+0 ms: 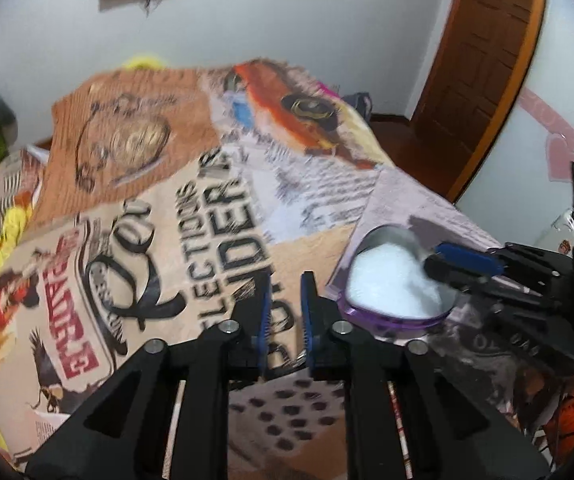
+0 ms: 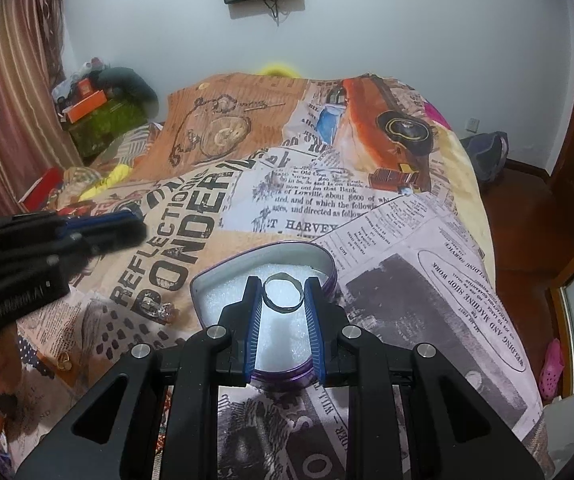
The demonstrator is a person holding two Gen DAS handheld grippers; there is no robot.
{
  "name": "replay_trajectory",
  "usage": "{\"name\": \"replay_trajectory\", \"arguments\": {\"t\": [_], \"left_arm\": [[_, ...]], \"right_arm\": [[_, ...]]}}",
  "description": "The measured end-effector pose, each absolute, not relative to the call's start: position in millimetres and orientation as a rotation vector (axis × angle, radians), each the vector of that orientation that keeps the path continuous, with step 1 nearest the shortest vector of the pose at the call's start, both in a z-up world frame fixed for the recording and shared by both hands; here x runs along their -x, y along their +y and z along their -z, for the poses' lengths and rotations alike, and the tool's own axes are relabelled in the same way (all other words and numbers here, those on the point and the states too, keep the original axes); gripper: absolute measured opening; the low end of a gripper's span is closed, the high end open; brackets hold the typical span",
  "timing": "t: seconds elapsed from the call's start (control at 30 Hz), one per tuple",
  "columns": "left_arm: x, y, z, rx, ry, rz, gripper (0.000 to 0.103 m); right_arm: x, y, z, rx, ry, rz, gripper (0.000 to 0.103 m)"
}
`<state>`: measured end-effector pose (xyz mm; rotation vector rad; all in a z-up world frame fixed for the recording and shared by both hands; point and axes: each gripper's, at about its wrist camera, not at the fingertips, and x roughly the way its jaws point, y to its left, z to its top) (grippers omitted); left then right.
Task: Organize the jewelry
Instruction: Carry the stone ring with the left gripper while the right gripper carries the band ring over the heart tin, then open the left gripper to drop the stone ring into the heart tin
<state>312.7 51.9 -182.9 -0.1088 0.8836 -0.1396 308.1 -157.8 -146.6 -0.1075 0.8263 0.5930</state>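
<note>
Over the bed (image 2: 427, 280), my right claw (image 2: 283, 294) holds a ring (image 2: 283, 293) pinched above the tin (image 2: 323, 258); next I judge: lower, let go. My left claw (image 1: 285, 308) hangs empty, jaws nearly closed.

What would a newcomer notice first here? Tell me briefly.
The right hand-held gripper pinching a silver ring upright over the white foam of an open purple heart-shaped tin on the bed. Next, the loud newspaper-print bedspread beneath it, with more jewelry lying loose left of the tin. The left hand-held gripper hovers alongside, holding nothing.
</note>
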Motion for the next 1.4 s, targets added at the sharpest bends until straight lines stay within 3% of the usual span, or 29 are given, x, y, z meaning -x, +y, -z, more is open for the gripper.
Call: {"name": "replay_trajectory", "arguments": {"t": [0.1, 0.67, 0.8, 1.4], "left_arm": [[-313.4, 57.9, 194.3, 0.124, 0.935, 0.153, 0.031], [-303.8, 29.7, 232.0, 0.031, 1.028, 0.208, 0.034], [-300.9, 22.4, 233.4, -0.010, 1.012, 0.224, 0.012], [-304.6, 11.6, 176.3, 0.035, 0.854, 0.312, 0.012]], "right_arm": [[-309.0, -157.2, 147.8, 0.104, 0.832, -0.594, 0.020], [-308.3, -150.4, 154.7, 0.130, 0.850, -0.603, 0.020], [-310.0, -148.5, 155.6, 0.136, 0.853, -0.605, 0.020], [-309.1, -144.7, 154.7, 0.171, 0.862, -0.612, 0.020]]}}
